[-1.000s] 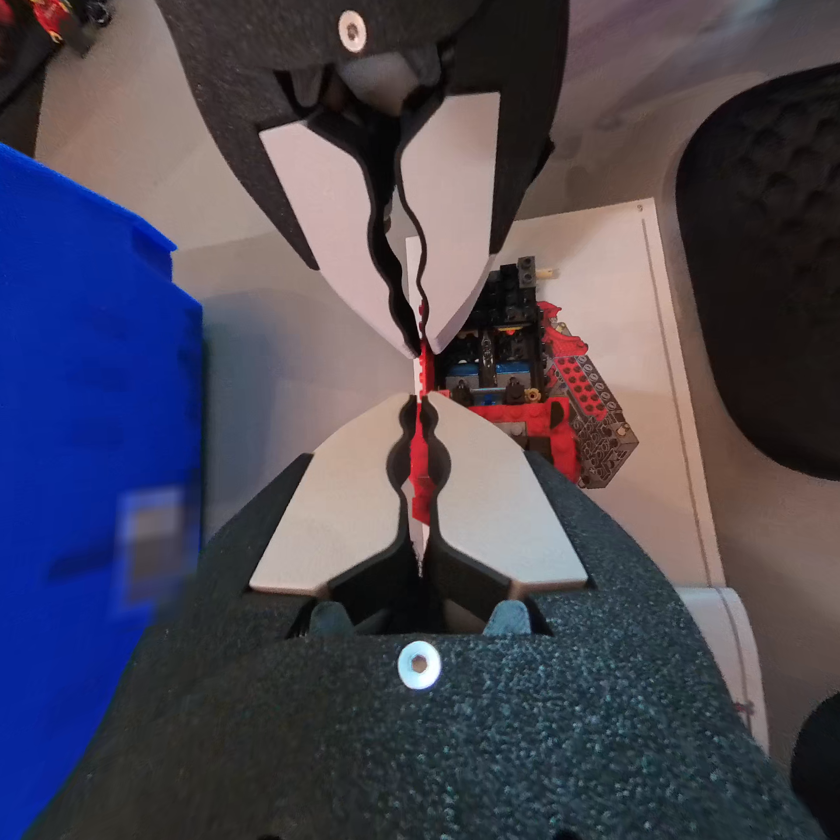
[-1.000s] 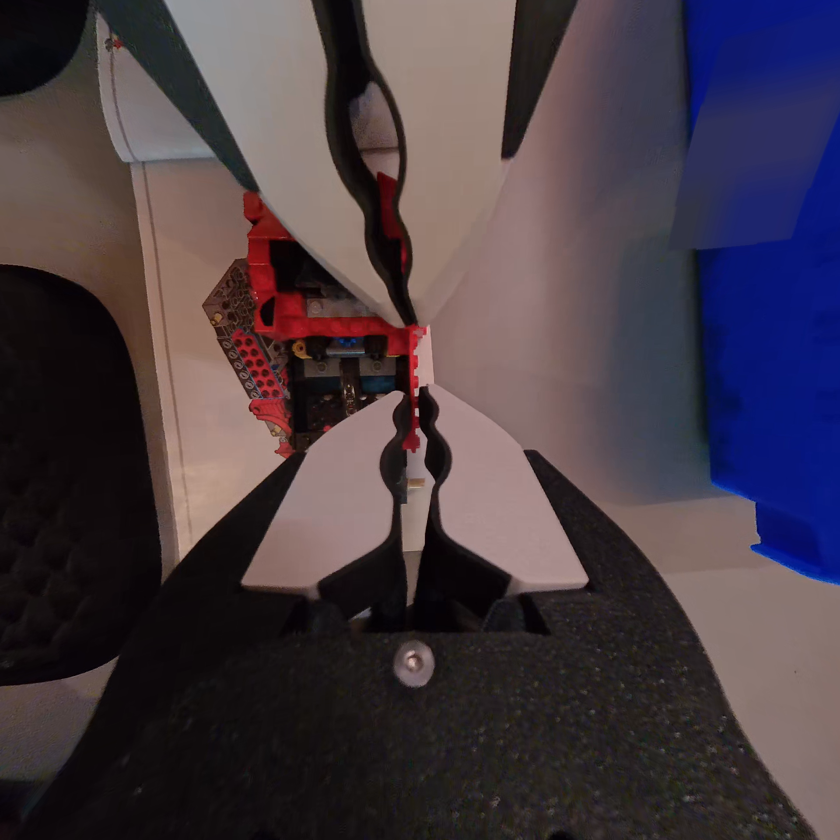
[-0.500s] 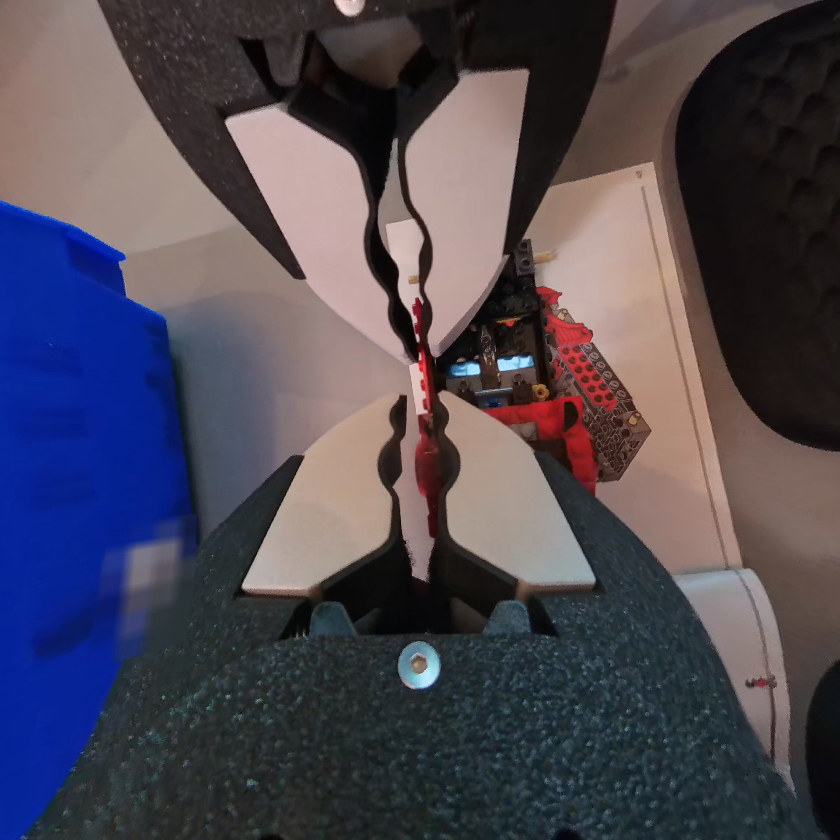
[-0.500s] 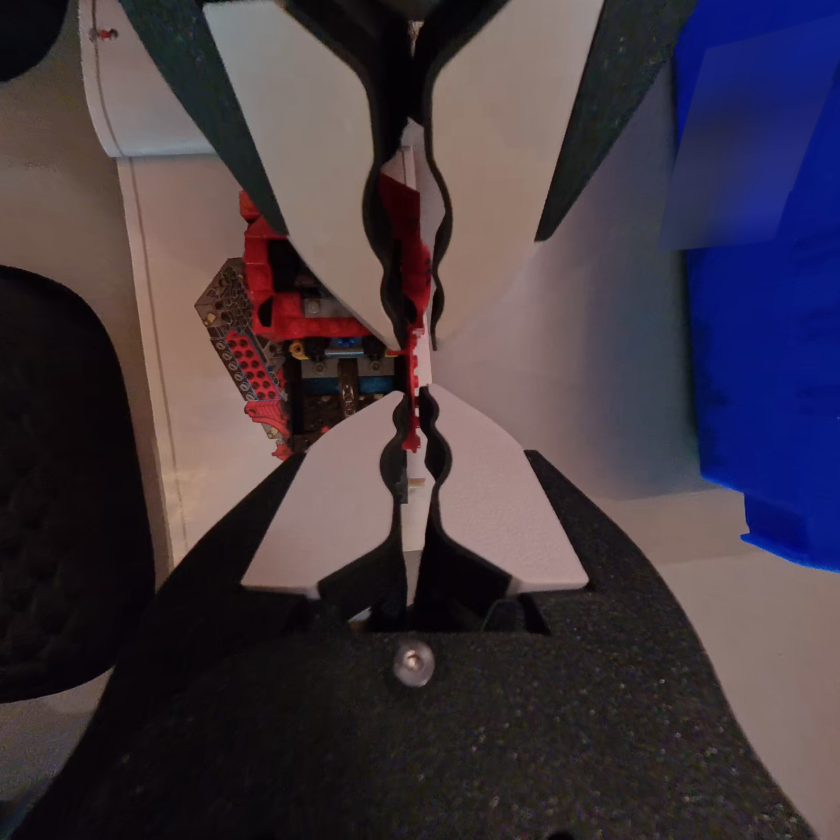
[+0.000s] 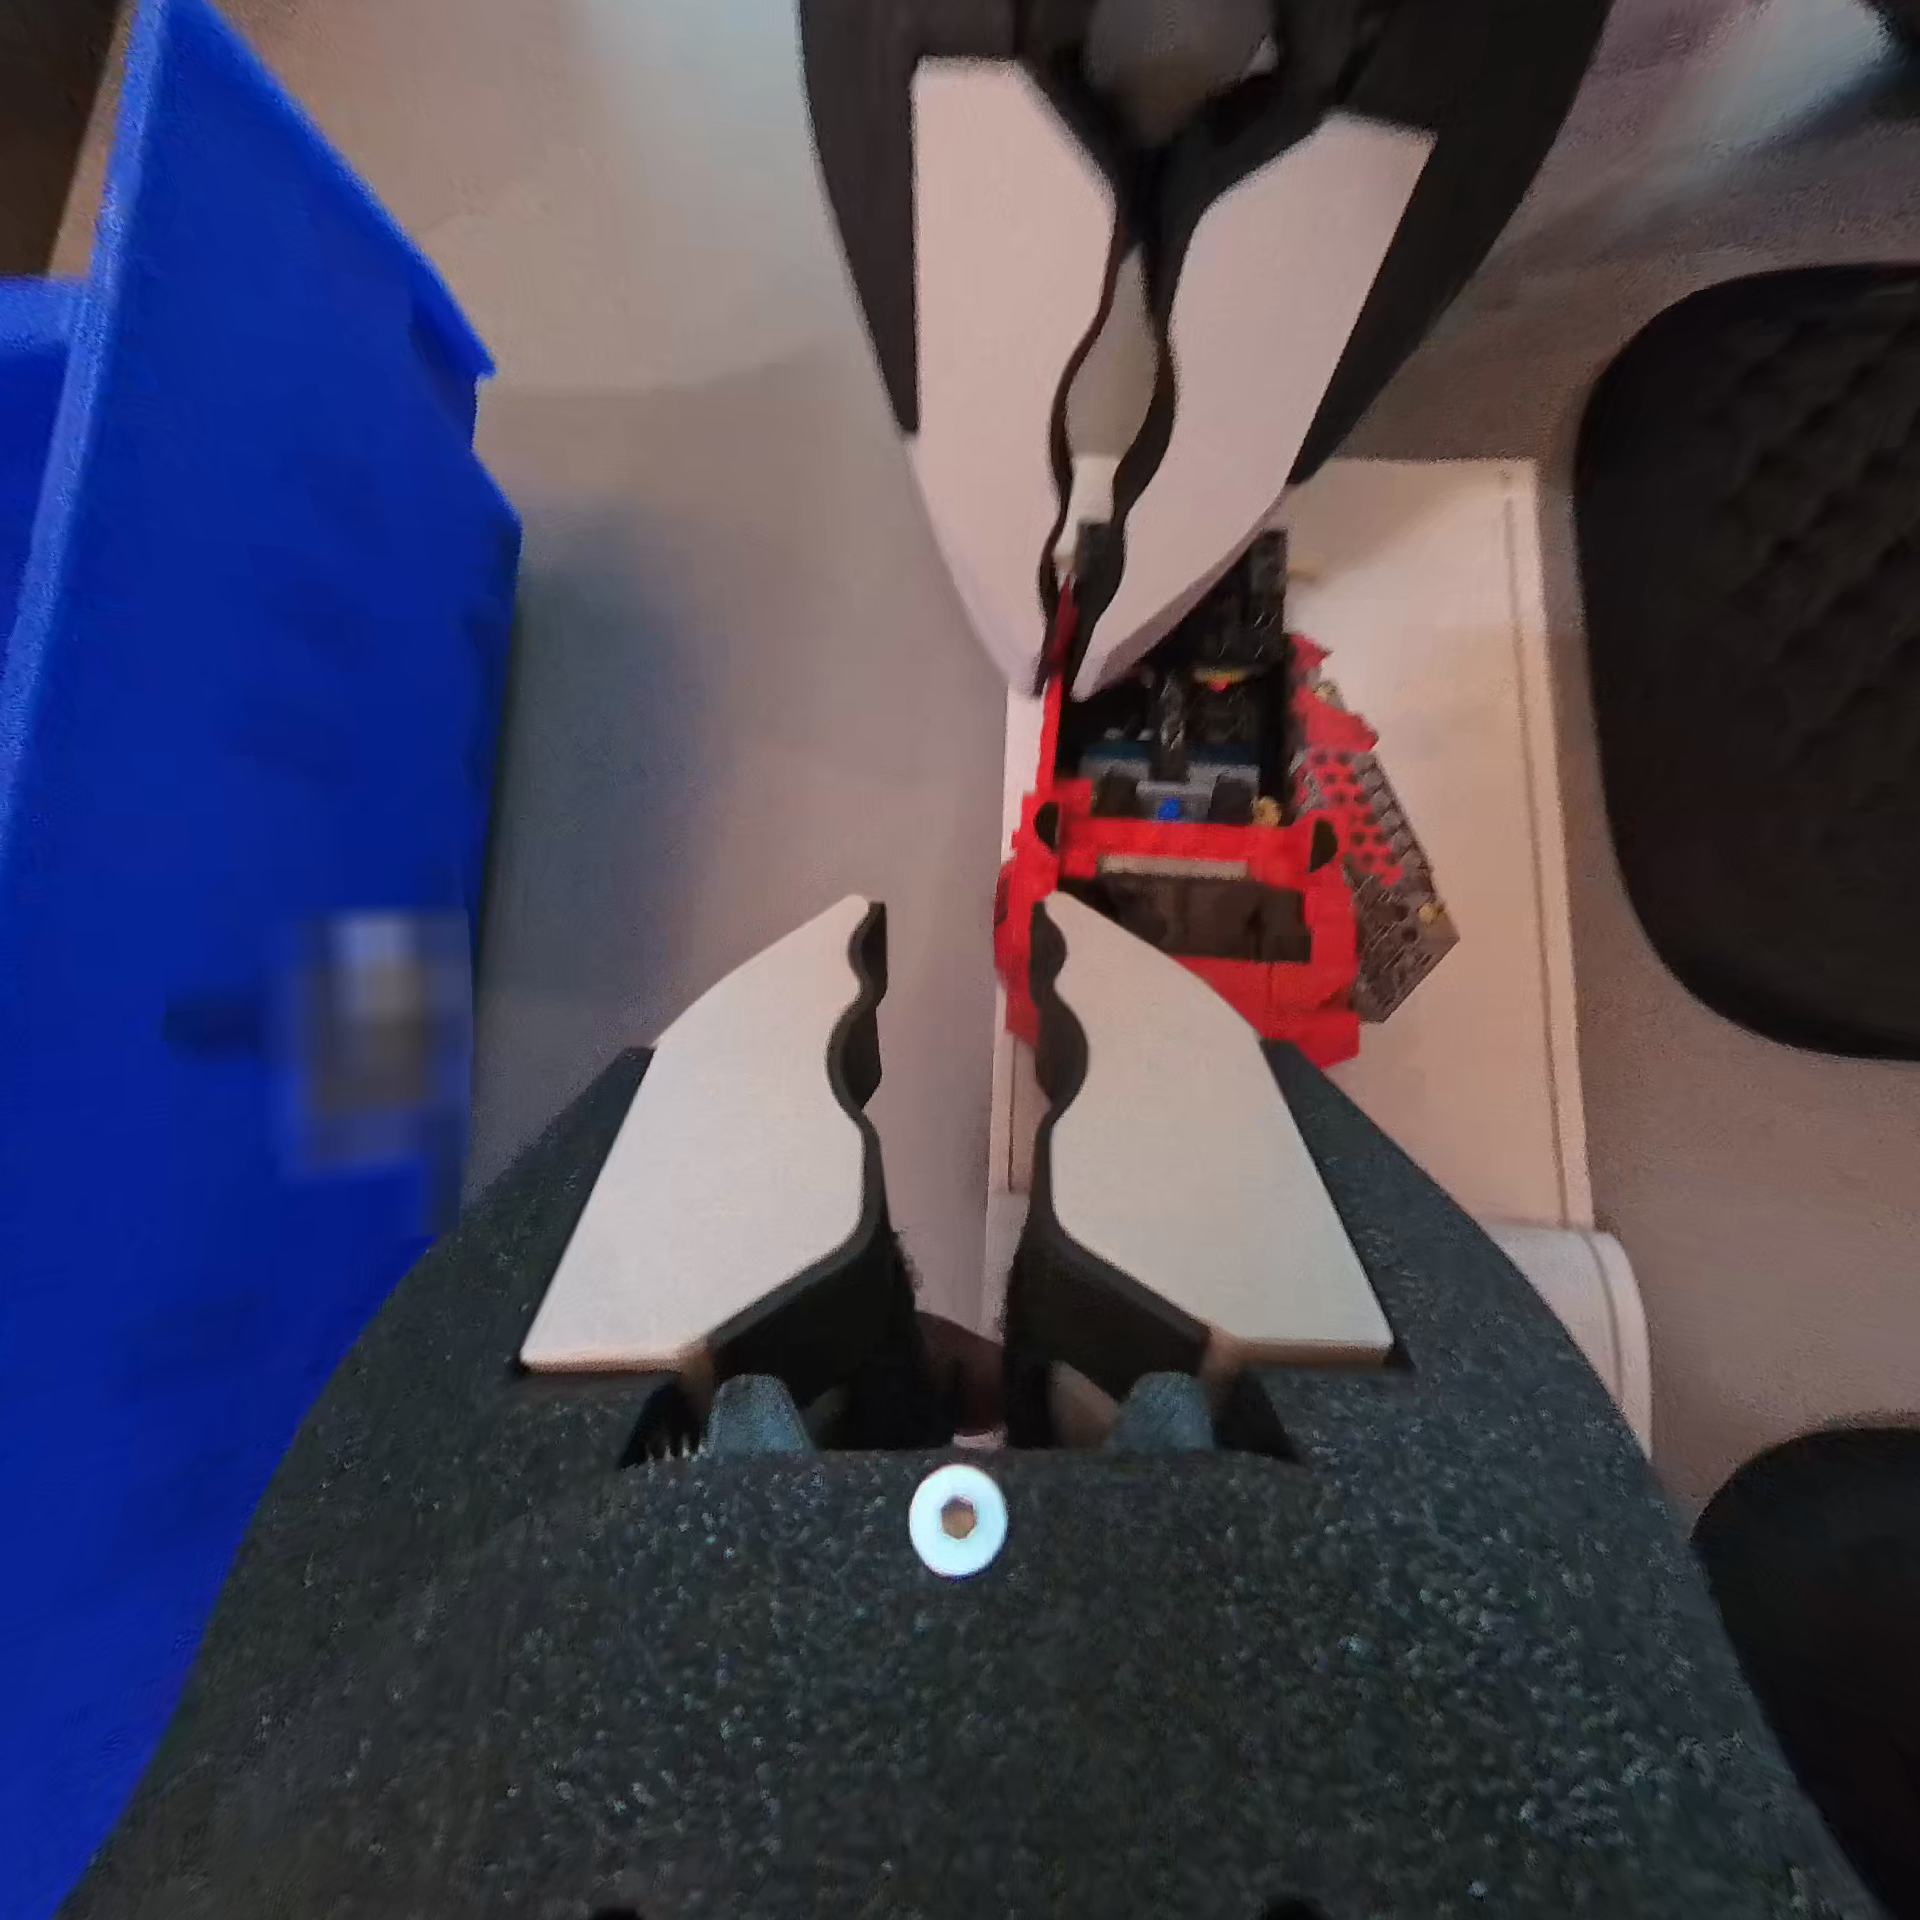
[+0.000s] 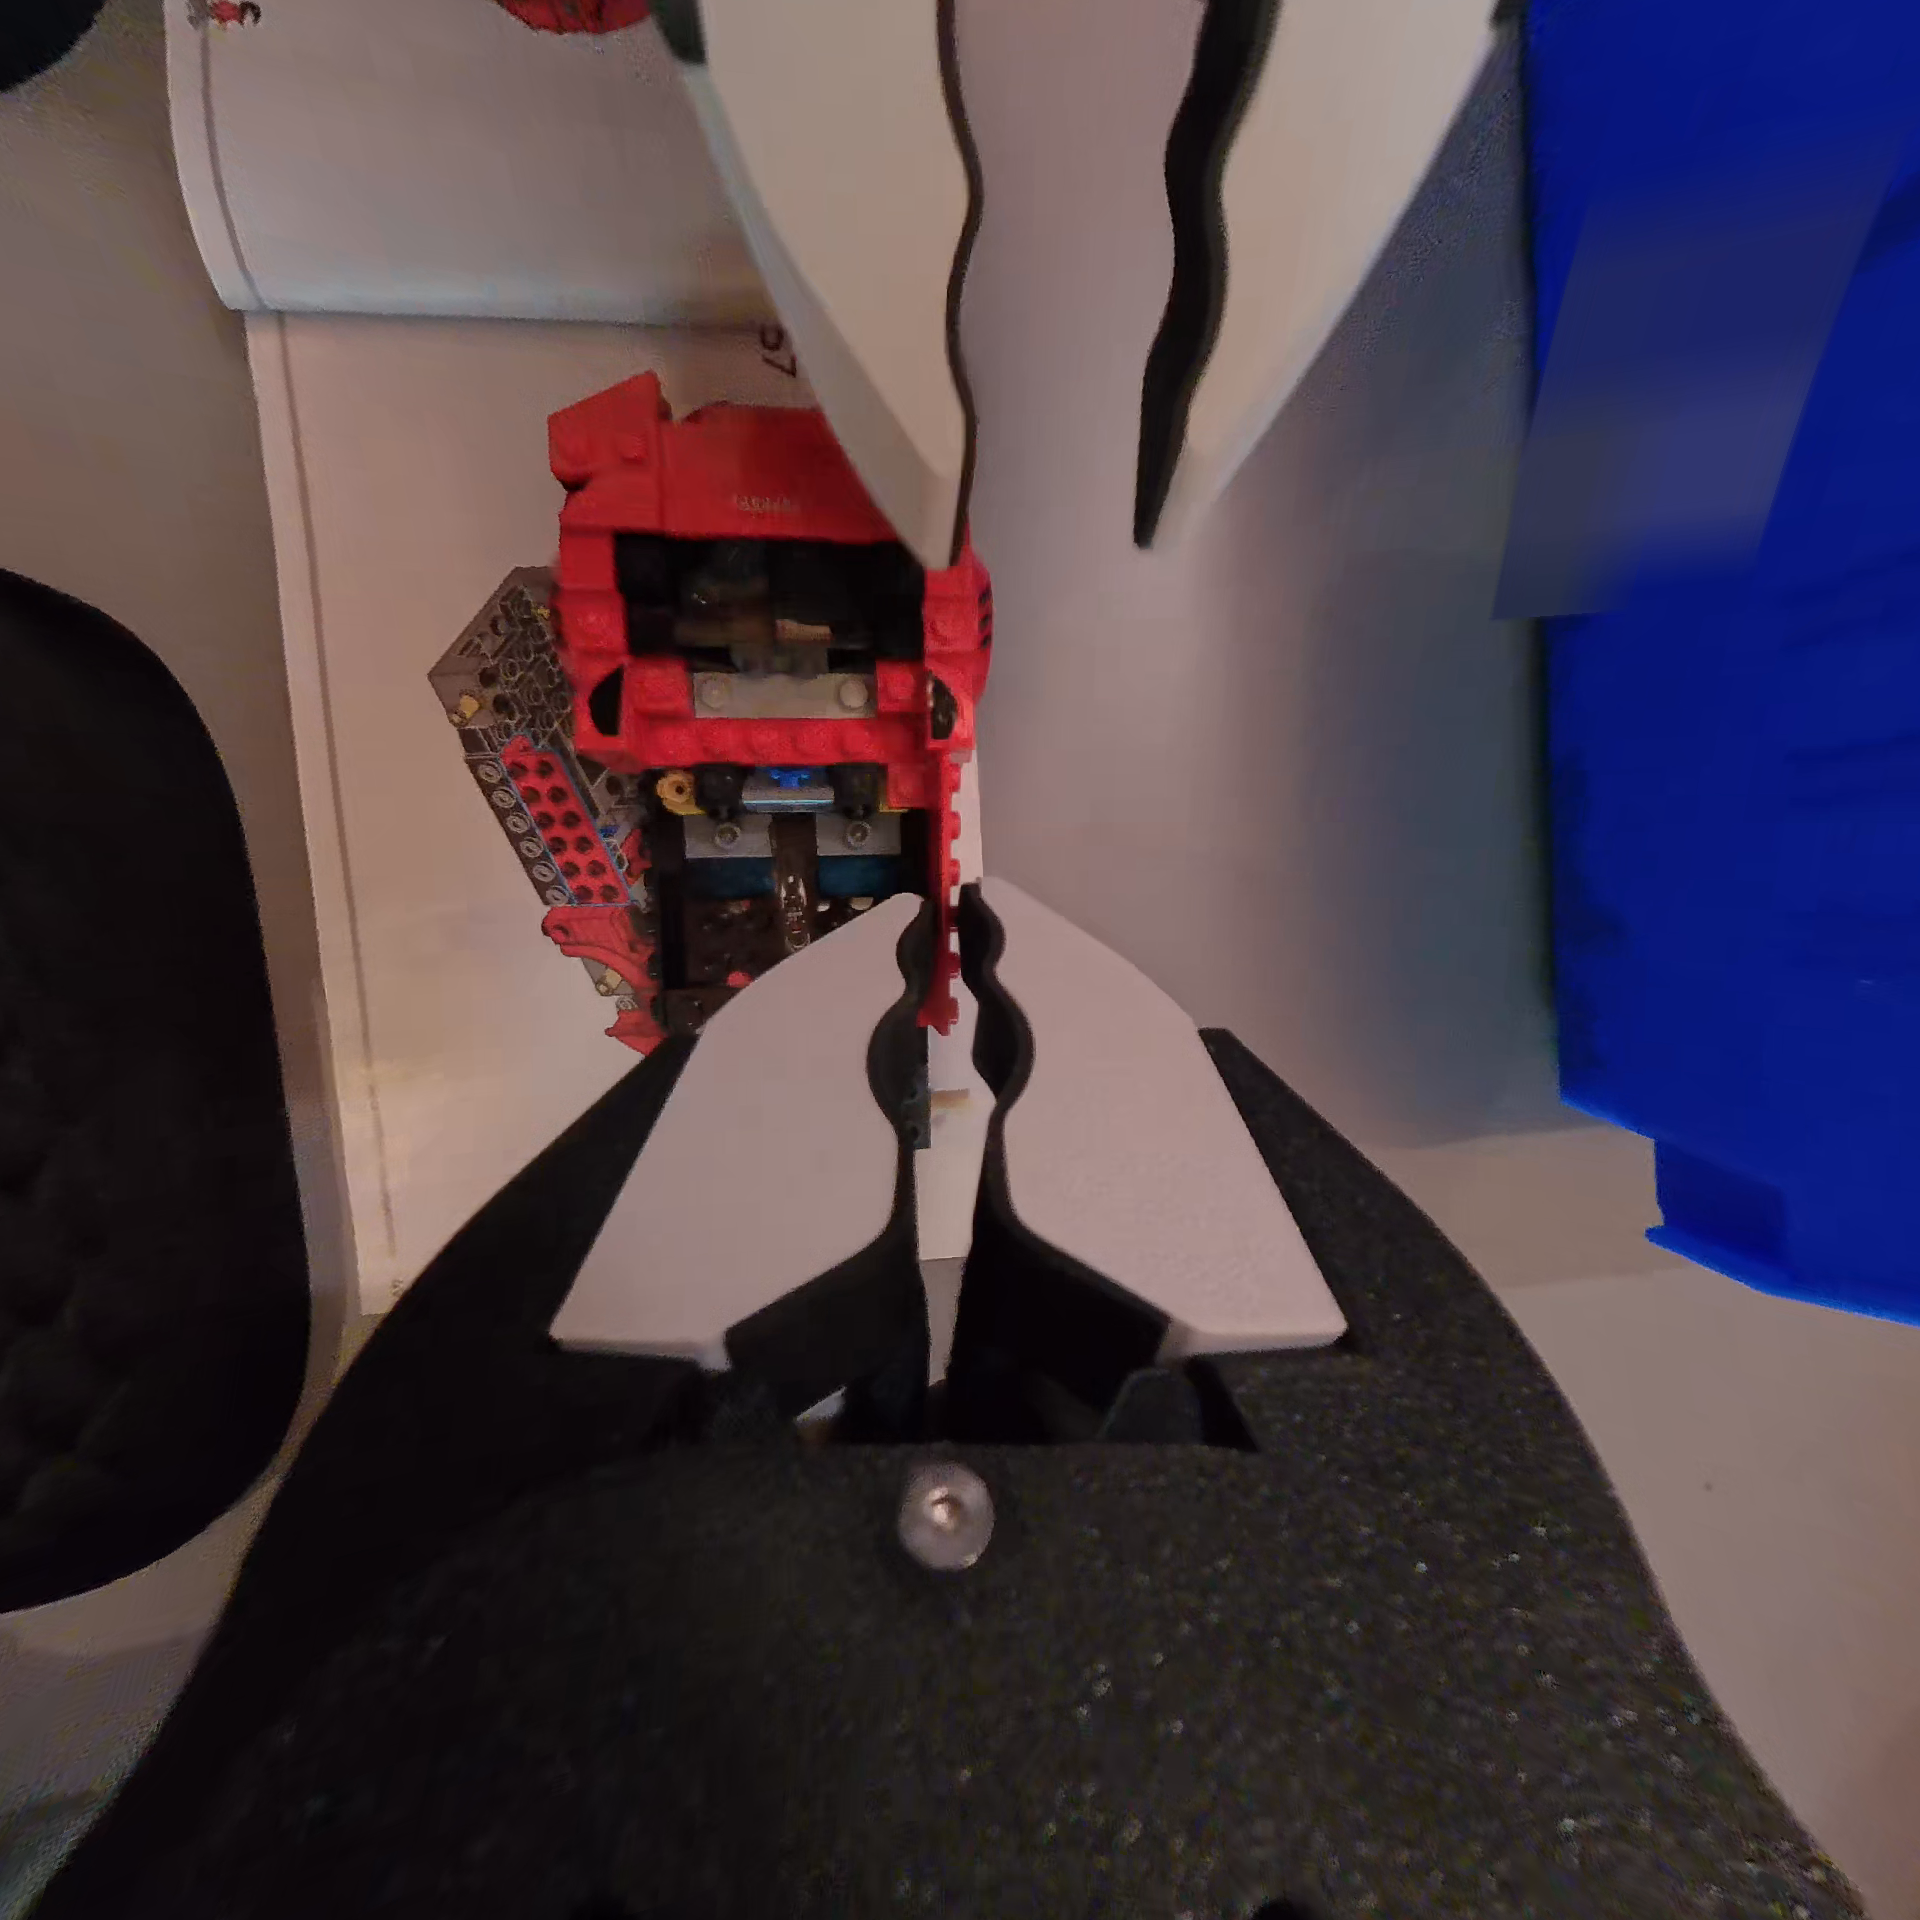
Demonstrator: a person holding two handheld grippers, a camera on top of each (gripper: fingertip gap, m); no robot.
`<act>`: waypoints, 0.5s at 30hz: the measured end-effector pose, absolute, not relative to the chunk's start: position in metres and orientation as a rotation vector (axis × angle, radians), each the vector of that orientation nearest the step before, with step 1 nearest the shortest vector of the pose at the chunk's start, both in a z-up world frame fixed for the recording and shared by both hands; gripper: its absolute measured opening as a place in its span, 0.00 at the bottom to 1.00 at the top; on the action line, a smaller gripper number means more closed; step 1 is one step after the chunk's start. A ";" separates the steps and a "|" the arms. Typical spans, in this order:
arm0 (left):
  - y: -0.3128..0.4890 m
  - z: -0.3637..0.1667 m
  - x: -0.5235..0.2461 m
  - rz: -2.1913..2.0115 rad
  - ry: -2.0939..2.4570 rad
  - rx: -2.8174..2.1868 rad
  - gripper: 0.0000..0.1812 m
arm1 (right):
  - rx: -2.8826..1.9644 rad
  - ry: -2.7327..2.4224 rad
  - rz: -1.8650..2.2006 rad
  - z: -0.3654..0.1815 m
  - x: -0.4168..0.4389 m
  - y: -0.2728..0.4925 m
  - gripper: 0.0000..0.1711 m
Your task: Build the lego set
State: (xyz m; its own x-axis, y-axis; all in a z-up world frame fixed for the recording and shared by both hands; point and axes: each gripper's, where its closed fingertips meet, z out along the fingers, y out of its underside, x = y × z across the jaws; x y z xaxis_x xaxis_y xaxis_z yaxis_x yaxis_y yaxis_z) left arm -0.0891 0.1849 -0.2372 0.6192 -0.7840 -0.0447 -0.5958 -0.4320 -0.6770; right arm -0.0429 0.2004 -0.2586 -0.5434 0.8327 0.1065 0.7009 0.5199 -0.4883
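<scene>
The lego model [image 6: 665, 717] is a red and black build with a grey plate and blue parts inside. It hangs over an open instruction booklet [image 6: 416, 436]. My right gripper [image 6: 943, 899] is shut on the model's thin red side wall. In the left wrist view the right gripper [image 5: 1055, 681] comes in from the top, pinching the same red wall of the model [image 5: 1174, 842]. My left gripper [image 5: 956, 920] is open and empty, its right finger close to the model's red corner. It shows from above in the right wrist view [image 6: 1044, 545], jaws apart.
A blue bin [image 5: 239, 831] stands close beside the grippers, also in the right wrist view [image 6: 1714, 727]. A black padded mat [image 5: 1766, 675] lies on the other side of the booklet [image 5: 1455, 1091]. The table is pale.
My left gripper has opened, let go of the model's red wall and drawn back a little. My right gripper keeps its hold on the model.
</scene>
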 end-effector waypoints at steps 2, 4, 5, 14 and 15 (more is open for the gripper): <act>0.178 -0.243 -0.097 -0.361 1.030 -2.188 0.11 | -1.257 -2.435 0.554 -0.258 -0.043 0.200 0.02; 0.172 -0.243 -0.098 -0.387 0.998 -2.170 0.10 | -1.232 -2.436 0.527 -0.258 -0.043 0.200 0.02; 0.171 -0.244 -0.099 -0.391 0.984 -2.167 0.09 | -1.223 -2.436 0.514 -0.258 -0.043 0.200 0.02; 0.172 -0.241 -0.096 -0.391 0.980 -2.135 0.09 | -1.065 -2.445 0.359 -0.257 -0.044 0.199 0.02; 0.173 -0.238 -0.096 -0.387 0.971 -2.125 0.09 | -1.068 -2.447 0.353 -0.257 -0.044 0.199 0.02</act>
